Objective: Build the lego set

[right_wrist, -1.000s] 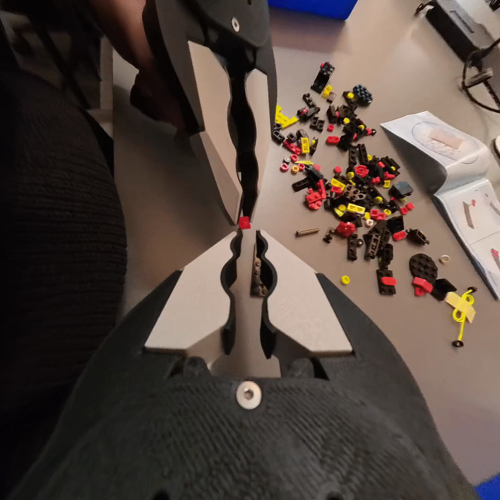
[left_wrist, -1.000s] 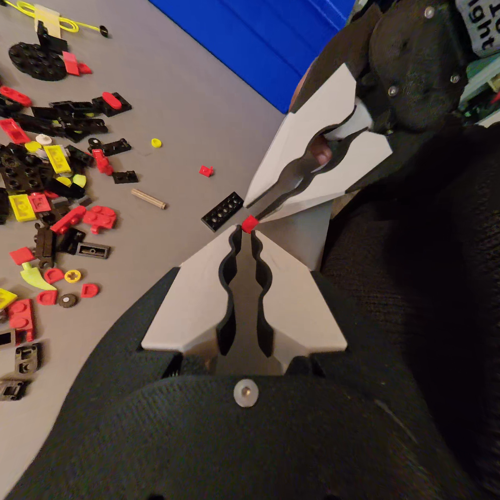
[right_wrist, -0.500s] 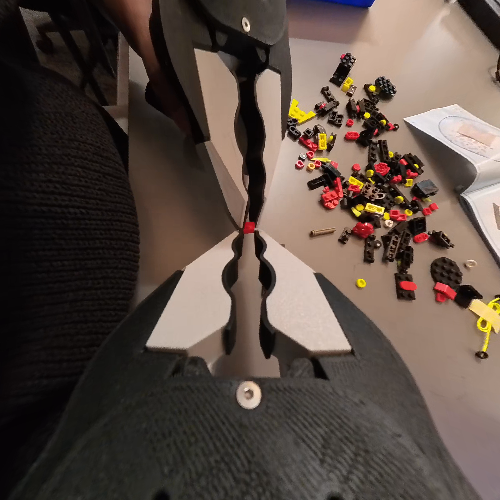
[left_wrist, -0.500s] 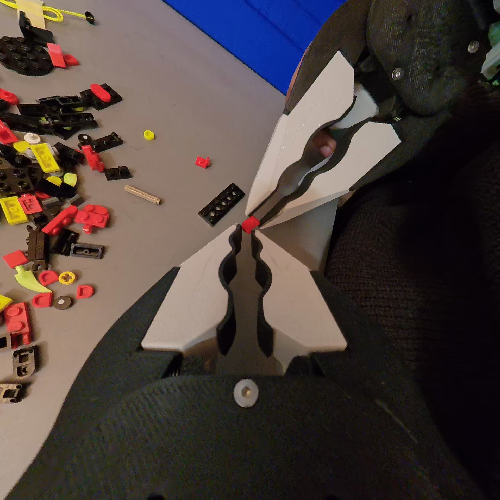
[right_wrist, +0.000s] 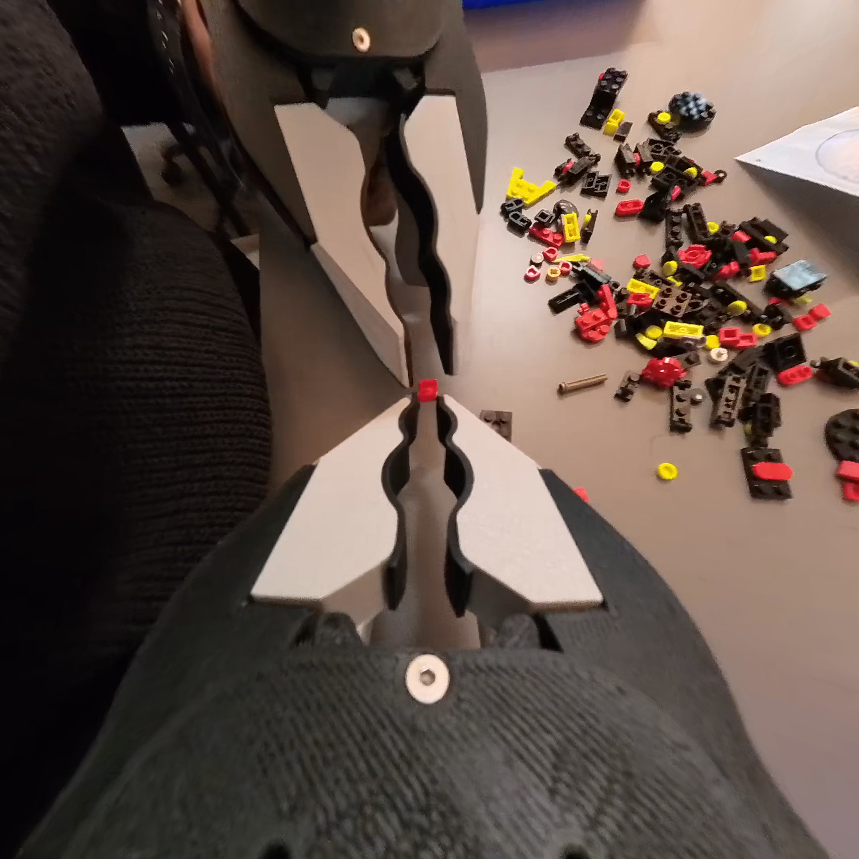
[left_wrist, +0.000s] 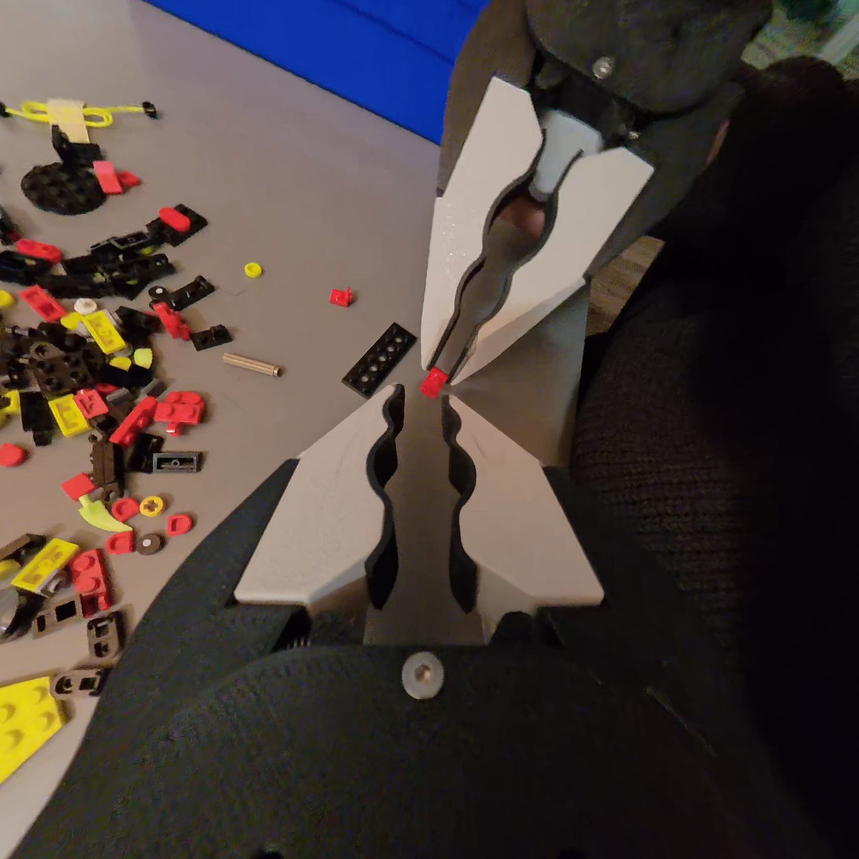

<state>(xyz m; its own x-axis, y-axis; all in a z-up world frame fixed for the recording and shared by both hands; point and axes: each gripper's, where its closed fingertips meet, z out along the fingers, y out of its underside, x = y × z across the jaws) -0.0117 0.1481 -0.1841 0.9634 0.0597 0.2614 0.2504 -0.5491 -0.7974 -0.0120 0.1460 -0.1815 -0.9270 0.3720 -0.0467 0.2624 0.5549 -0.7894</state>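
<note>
A tiny red Lego piece (left_wrist: 433, 382) hangs above the grey table's near edge, pinched in the tips of my right gripper (left_wrist: 441, 369). It also shows in the right wrist view (right_wrist: 427, 389), between the tips of my right gripper (right_wrist: 425, 400). My left gripper (left_wrist: 422, 394) faces it tip to tip. Its jaws stand apart, just clear of the piece on both sides, and it is empty. In the right wrist view the left gripper (right_wrist: 430, 372) comes down from the top with a clear gap between its fingers.
A pile of loose red, black and yellow pieces (left_wrist: 93, 372) covers the table (left_wrist: 288, 195), and shows in the right wrist view (right_wrist: 697, 302). Nearer lie a black plate (left_wrist: 379, 359), a tan pin (left_wrist: 251, 364) and a small red piece (left_wrist: 341, 296). A blue bin (left_wrist: 372, 56) and a booklet (right_wrist: 809, 153) sit farther off. Only a small space, under 4 cm, lies between the two pairs of fingers. It is some 4 cm from my right tips to the black plate (left_wrist: 379, 359).
My left gripper held the red piece; my right gripper closed on it tip to tip, and my left gripper has now opened and let go.
</note>
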